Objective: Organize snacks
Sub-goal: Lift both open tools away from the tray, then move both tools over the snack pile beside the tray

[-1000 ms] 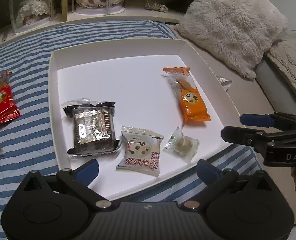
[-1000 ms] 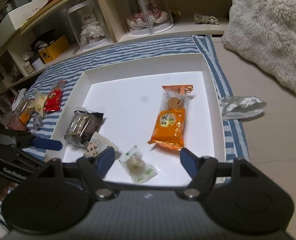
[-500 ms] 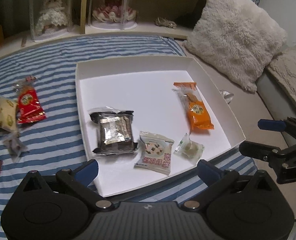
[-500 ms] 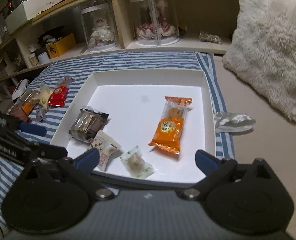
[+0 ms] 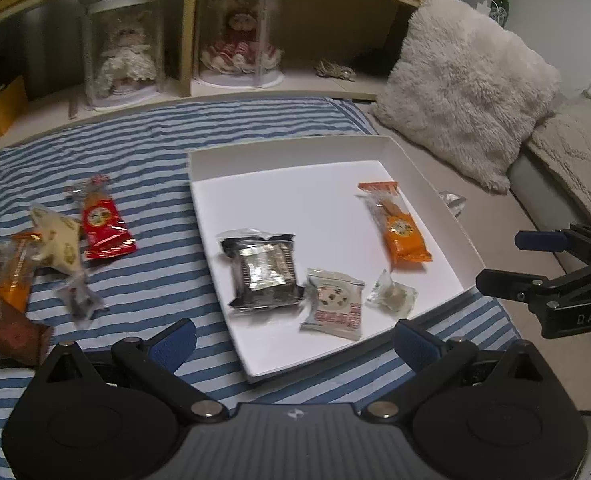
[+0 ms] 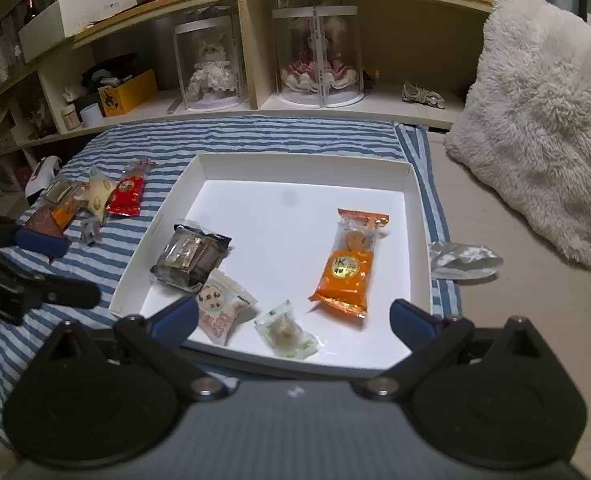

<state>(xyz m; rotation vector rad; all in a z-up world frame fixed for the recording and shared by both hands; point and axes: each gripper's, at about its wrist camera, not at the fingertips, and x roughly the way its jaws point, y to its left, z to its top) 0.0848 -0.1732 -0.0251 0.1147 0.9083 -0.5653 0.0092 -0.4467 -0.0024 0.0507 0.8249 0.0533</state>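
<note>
White tray [image 6: 163, 220] on the striped bed: holds four snacks along its near side — orange cookie pack [image 6: 345, 264], dark wafer pack [image 6: 189, 258], white cookie pouch [image 6: 219, 308], small clear candy [image 6: 285, 330]. More wrappers [image 5: 99, 224] wait on the cloth to the left, probably next. Left gripper [image 5: 293, 338] and right gripper [image 6: 293, 318] — both wide apart, nothing held.

The tray [image 6: 411, 208] lies on the striped cloth [image 6: 255, 134]; in it, the dark packet [image 6: 189, 258] sits at nine o'clock, the long packet [image 6: 349, 266] at three, two small packets at six; loose snacks [image 5: 55, 240] lie on the cloth beyond nine; the pillow [image 6: 543, 120] stands at two.
</note>
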